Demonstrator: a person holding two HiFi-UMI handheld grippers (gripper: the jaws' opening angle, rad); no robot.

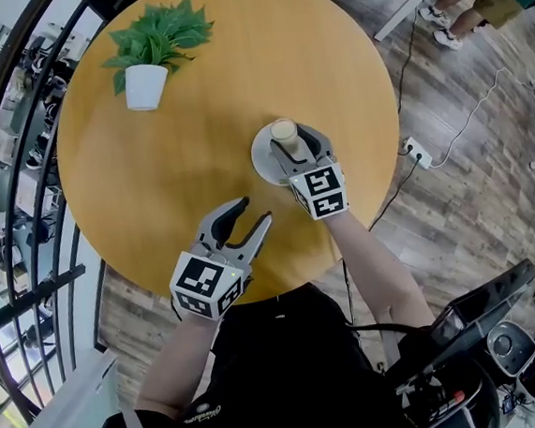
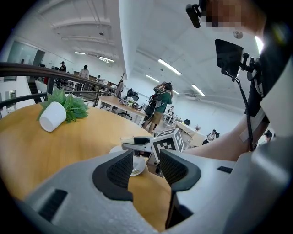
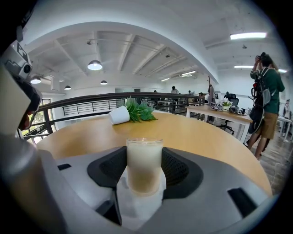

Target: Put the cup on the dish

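The cup (image 3: 144,160) stands over the white dish (image 1: 260,160) on the round table (image 1: 192,112), gripped at its sides by our right claw (image 3: 144,170). We cannot tell if it is seated. Releasing it tilted or off-centre could topple it. Our left claw (image 2: 146,167) hangs wide open, empty.

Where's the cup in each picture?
Head view: cup right of centre, standing on the dish.
Left gripper view: cup just below the middle, partly hidden.
Right gripper view: cup bottom centre, very close.
Shared landmark: white plant pot.
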